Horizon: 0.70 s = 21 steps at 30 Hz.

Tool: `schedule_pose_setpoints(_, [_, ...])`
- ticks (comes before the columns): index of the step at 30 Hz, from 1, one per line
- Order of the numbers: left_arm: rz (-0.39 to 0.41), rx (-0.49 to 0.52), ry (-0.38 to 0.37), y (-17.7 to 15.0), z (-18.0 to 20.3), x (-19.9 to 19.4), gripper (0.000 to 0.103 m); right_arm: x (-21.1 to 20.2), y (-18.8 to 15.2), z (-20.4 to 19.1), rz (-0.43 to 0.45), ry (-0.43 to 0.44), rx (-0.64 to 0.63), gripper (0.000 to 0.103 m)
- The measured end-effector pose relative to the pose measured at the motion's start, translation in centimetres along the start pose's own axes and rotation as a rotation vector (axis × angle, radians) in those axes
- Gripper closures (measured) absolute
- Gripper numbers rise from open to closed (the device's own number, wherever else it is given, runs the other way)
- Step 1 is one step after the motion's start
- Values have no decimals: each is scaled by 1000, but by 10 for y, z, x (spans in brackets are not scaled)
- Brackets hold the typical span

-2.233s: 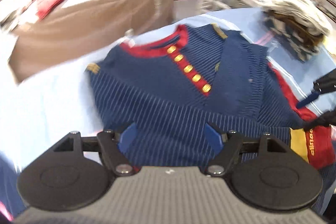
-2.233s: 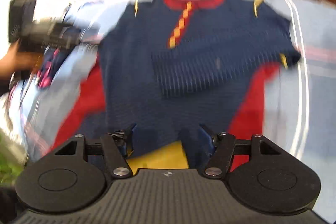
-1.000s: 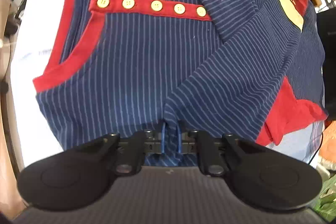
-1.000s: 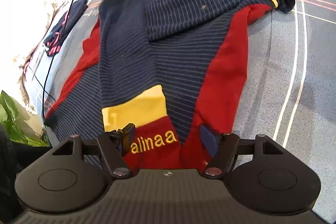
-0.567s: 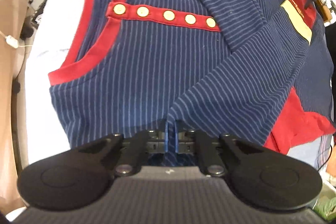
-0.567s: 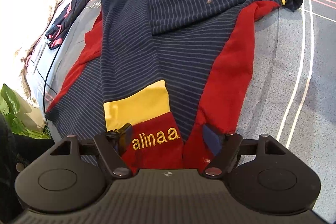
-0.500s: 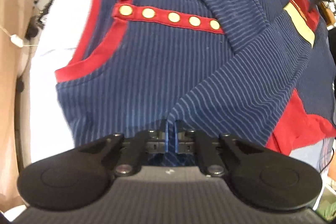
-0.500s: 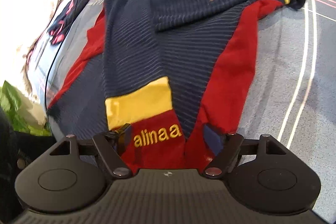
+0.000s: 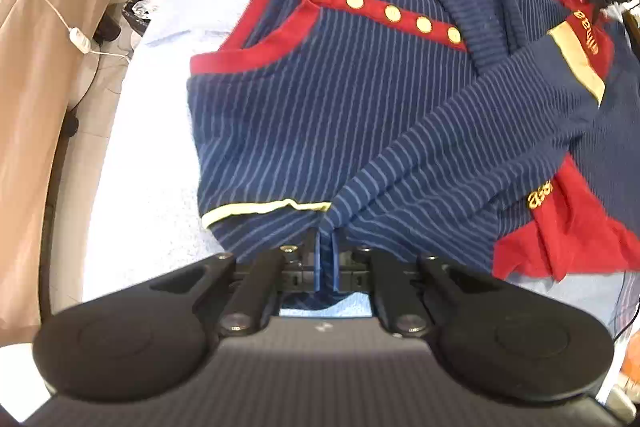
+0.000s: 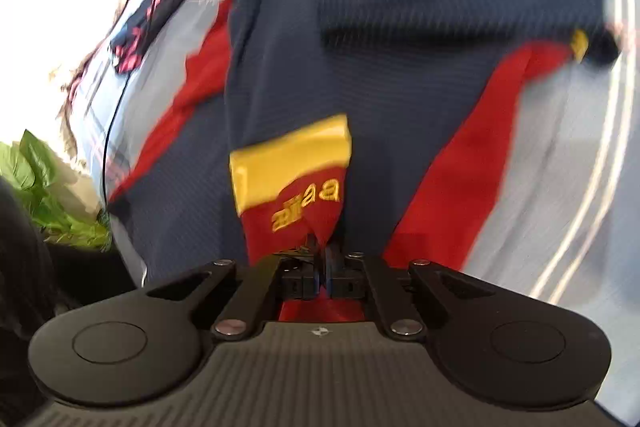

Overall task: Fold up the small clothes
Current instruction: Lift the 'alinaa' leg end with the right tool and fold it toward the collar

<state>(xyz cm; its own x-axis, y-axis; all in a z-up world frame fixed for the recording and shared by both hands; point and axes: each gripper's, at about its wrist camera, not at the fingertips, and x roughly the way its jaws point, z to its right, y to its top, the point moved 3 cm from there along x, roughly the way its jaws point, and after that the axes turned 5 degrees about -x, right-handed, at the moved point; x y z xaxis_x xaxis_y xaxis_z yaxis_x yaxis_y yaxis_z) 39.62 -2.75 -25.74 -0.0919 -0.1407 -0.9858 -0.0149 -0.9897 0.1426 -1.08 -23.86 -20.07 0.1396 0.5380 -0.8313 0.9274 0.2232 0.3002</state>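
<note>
So the striped romper (image 9: 340,115) lies spread on the light blue worktop (image 9: 152,147). Left gripper (image 9: 327,259) has its jaws clenched on the navy shoulder edge, right gripper (image 10: 322,265) is clamped on the red leg cuff.

Both views are brightly and evenly lit, with only soft shadow under the cloth folds. The left wrist view is sharp on the striped garment (image 9: 340,115), though the pale blue sheet (image 9: 132,163) at left washes out toward white. The right wrist view is smeared by motion blur, worst along the top. Fisheye distortion bends both pictures' edges, curving the sheet's white stripes (image 10: 600,131).
</note>
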Motion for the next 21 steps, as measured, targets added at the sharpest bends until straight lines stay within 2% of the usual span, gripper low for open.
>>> schedule_pose_setpoints(4, [34,-25,-8,2,-4,-7,98,-32,15,25,32,-21,0,98])
schedule_pose_setpoints(9, [77,-82,-17,-3,-14,-15,97,-59,8,39,60,69,61,98])
schedule_pose_setpoints(11, [83,-113,15,-5,-21,-12,97,-61,8,43,97,94,107,98])
schedule_pose_setpoints(12, [69,-135,58,-5,-25,-7,97,-58,9,48,118,79,130,98])
schedule_pose_setpoints(13, [56,-158,87,-4,-28,0,96,-51,11,54,104,27,144,98])
schedule_pose_setpoints(14, [51,-187,109,-5,-31,3,90,-37,11,62,58,7,163,97])
schedule_pose_setpoints(16, [73,-216,127,-6,-30,2,87,-16,7,76,42,-29,210,94])
schedule_pose_setpoints(17, [103,-222,122,-8,-26,-4,82,-10,5,82,33,-55,237,79])
schedule_pose_setpoints(18, [139,-224,124,-10,-20,-12,74,-8,4,82,36,-76,241,69])
schedule_pose_setpoints(19, [169,-227,141,-14,-12,-20,50,-11,3,79,52,-102,234,39])
schedule_pose_setpoints(20, [213,-235,151,-19,-2,-31,35,-16,1,76,68,-126,227,0])
schedule_pose_setpoints(21, [256,-248,136,-25,8,-41,32,-22,-1,72,85,-167,218,0])
